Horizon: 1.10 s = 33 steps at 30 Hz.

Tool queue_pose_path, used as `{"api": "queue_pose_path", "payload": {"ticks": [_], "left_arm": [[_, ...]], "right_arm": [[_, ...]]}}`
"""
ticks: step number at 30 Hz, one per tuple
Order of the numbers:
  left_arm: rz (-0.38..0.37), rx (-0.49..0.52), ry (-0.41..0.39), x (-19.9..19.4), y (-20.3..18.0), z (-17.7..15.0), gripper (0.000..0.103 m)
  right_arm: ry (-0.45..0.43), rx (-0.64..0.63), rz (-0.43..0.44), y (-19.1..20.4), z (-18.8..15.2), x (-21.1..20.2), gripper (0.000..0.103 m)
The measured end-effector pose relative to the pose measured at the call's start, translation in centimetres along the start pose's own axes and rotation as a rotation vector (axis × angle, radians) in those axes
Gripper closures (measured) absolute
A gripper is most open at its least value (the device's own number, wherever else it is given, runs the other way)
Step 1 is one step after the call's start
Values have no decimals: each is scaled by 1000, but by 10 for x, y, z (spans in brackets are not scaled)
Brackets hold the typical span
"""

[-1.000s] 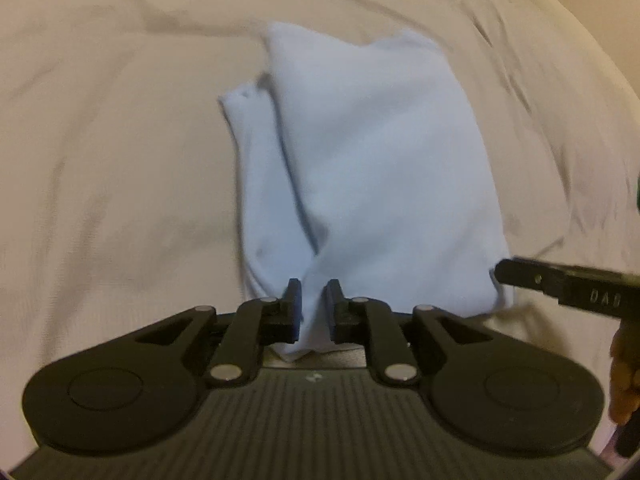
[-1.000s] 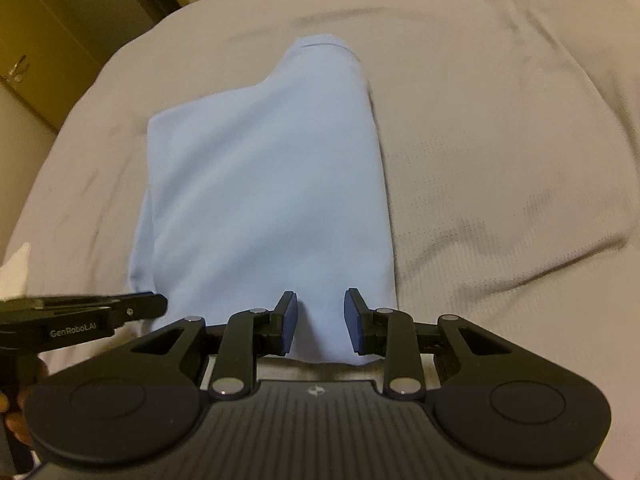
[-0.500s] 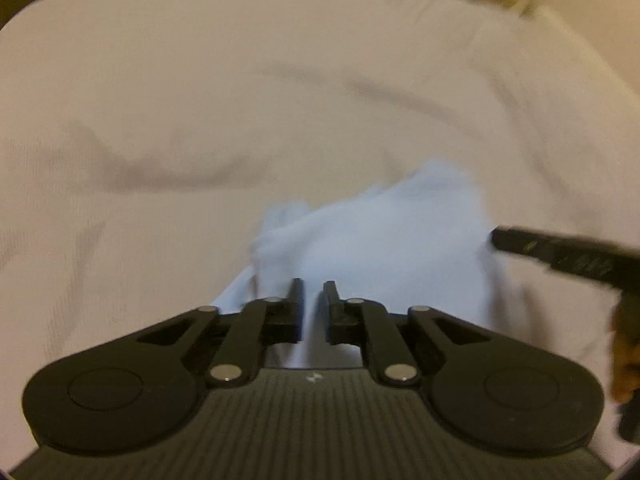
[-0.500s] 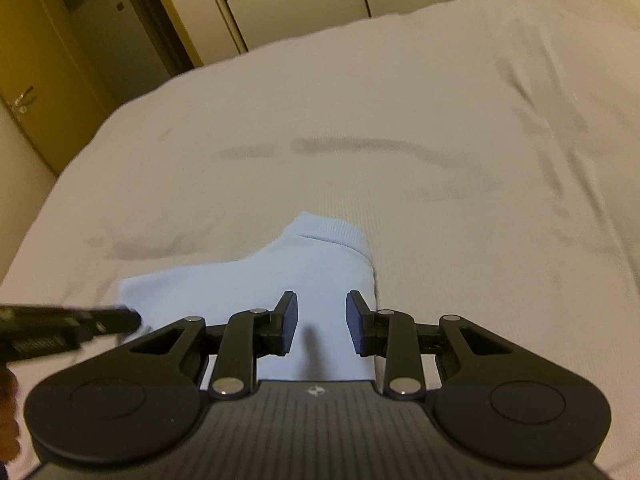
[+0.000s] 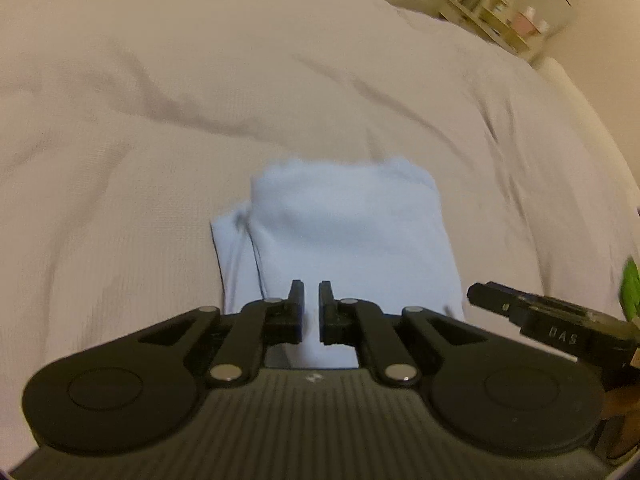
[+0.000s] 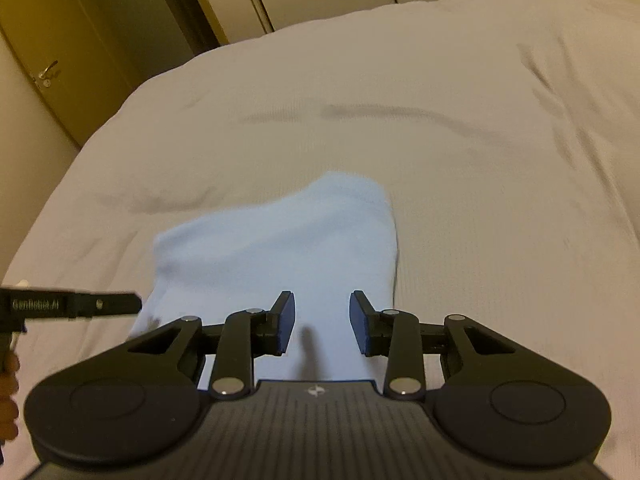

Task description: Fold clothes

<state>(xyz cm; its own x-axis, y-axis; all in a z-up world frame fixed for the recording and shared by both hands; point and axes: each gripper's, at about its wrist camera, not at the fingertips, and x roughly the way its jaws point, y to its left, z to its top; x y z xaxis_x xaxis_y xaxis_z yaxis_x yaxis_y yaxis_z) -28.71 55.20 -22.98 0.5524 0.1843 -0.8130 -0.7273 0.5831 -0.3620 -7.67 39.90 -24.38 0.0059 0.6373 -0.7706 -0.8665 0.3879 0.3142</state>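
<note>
**Folded blue garment on the bed, both grippers over it**

Light blue garment (image 5: 344, 236) lies folded on the white bedspread (image 5: 120, 140). My left gripper (image 5: 311, 312) is pressed nearly together over the garment's near edge; can't tell if it pinches cloth. My right gripper (image 6: 322, 320) is opening, garment below it, pads apart.

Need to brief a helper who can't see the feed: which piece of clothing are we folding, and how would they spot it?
Look at the wide bed under its wrinkled off-white cover. Near its middle lies a pale blue garment, folded into a compact block just ahead of both grippers. It is the only blue thing on the cover.
</note>
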Motion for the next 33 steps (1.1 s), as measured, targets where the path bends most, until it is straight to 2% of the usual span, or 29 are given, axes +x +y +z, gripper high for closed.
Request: {"api": "queue_pose_path", "payload": {"ticks": [3, 5, 7, 11, 13, 17, 19, 23, 27, 33], "left_arm": [[52, 21, 83, 15, 3, -26, 95], [86, 10, 120, 26, 9, -38, 88], [91, -36, 132, 22, 12, -34, 88], [158, -8, 136, -13, 3, -26, 88], [198, -12, 166, -36, -2, -25, 84], [215, -7, 178, -84, -18, -30, 73], [231, 9, 185, -103, -28, -32, 68], [290, 68, 191, -135, -47, -37, 64], [286, 120, 177, -166, -59, -39, 60], [310, 204, 152, -197, -71, -40, 52]], "right_arm": [[43, 23, -2, 8, -26, -19, 68], [115, 11, -17, 11, -44, -9, 68], [152, -6, -43, 14, -52, 0, 68], [149, 26, -51, 23, -43, -20, 68], [147, 62, -45, 28, -40, -36, 58], [188, 133, -63, 39, -41, -66, 52], [199, 156, -69, 44, -42, -78, 44], [198, 150, -88, 63, -44, -108, 35], [174, 152, -106, 79, -41, -141, 27], [157, 162, -159, 103, -37, -170, 15]]}}
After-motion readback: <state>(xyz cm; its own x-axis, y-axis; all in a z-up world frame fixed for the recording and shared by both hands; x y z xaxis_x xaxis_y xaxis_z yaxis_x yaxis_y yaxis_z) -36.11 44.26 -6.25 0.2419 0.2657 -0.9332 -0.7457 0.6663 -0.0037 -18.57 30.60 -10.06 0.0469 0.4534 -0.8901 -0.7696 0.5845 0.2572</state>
